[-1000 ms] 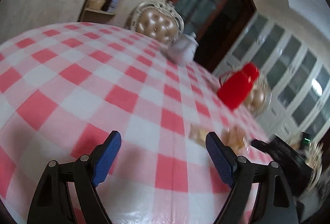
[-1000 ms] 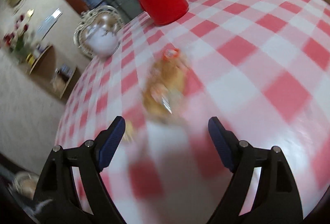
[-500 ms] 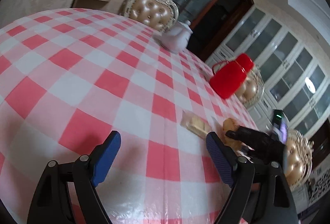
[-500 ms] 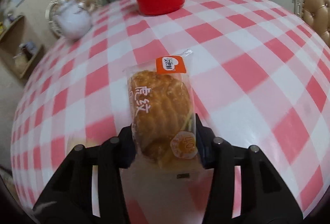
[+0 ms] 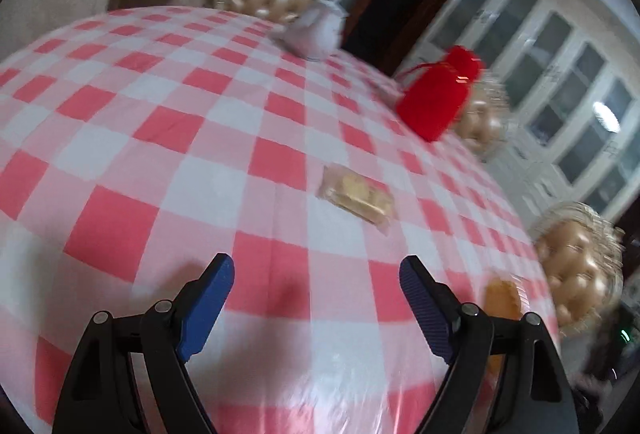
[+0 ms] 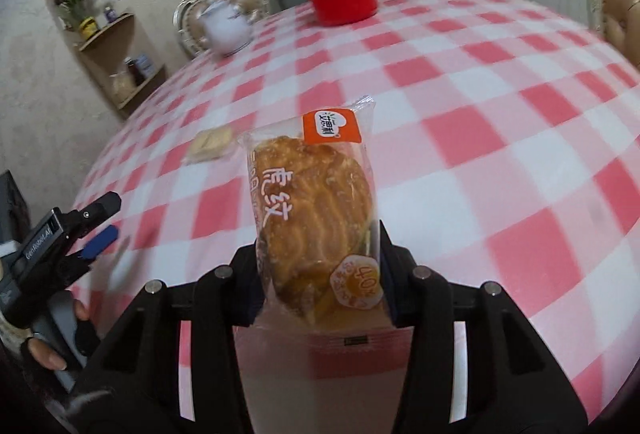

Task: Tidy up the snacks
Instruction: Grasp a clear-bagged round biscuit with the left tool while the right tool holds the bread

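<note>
1. Right gripper [image 6: 318,274] is now clamping the wrapped bread snack [image 6: 316,222] by its lower end; a second ago its jaws were spread with the packet lying blurred on the checked tablecloth [image 6: 500,114]. Packet is now looking lifted clear, so the pick seems done and placement is next.
2. Left gripper [image 5: 316,298] is hovering with jaws wide apart, holding nothing. The small biscuit packet [image 5: 356,194] is lying ahead of it, closer in view than half a second ago; likely the next pick.
3. Left view is smearing: red flask [image 5: 436,98] and white teapot [image 5: 316,34] are blurring. No destination container is showing; packet's base is hiding behind the jaws.
</note>
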A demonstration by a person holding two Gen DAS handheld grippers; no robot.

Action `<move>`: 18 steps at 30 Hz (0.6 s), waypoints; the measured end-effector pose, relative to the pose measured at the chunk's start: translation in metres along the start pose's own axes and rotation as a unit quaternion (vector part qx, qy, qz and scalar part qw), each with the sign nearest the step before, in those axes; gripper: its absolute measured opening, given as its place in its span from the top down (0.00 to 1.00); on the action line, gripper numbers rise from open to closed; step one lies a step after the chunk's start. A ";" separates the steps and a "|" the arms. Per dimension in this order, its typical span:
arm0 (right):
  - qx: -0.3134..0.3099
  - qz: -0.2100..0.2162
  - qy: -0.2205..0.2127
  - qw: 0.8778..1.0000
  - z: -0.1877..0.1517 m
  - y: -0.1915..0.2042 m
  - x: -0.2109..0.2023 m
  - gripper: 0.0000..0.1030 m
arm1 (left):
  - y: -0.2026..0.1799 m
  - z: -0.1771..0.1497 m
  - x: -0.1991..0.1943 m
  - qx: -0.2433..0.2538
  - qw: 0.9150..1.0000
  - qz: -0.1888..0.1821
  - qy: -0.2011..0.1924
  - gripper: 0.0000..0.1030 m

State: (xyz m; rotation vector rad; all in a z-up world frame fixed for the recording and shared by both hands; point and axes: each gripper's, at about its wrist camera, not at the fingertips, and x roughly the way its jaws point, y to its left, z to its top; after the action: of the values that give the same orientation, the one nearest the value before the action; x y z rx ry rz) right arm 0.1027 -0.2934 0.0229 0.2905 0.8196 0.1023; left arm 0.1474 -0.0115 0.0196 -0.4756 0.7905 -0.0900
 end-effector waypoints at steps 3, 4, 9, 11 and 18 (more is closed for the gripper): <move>0.009 -0.007 -0.013 1.000 0.005 -0.007 -0.004 0.52 | -0.014 0.015 0.029 -0.083 0.996 0.030 0.018 0.17; 0.021 0.005 -0.015 1.000 0.005 -0.011 -0.005 0.52 | -0.022 0.022 0.041 -0.110 0.992 0.050 0.020 0.17; 0.042 -0.005 -0.020 0.999 0.005 -0.021 -0.006 0.52 | -0.078 0.052 0.108 -0.095 0.984 0.142 0.054 0.17; 0.059 0.000 -0.014 0.998 0.008 -0.028 -0.002 0.52 | -0.092 0.061 0.131 -0.046 0.976 0.202 0.062 0.17; 0.073 0.002 -0.008 0.997 0.008 -0.031 0.000 0.51 | -0.081 0.039 0.115 0.054 0.966 0.236 0.091 0.17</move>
State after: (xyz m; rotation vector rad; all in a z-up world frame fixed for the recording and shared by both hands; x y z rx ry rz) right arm 0.1083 -0.3251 0.0188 0.4306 0.8115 0.0433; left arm 0.2642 -0.0984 0.0031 -0.1664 1.0564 0.2688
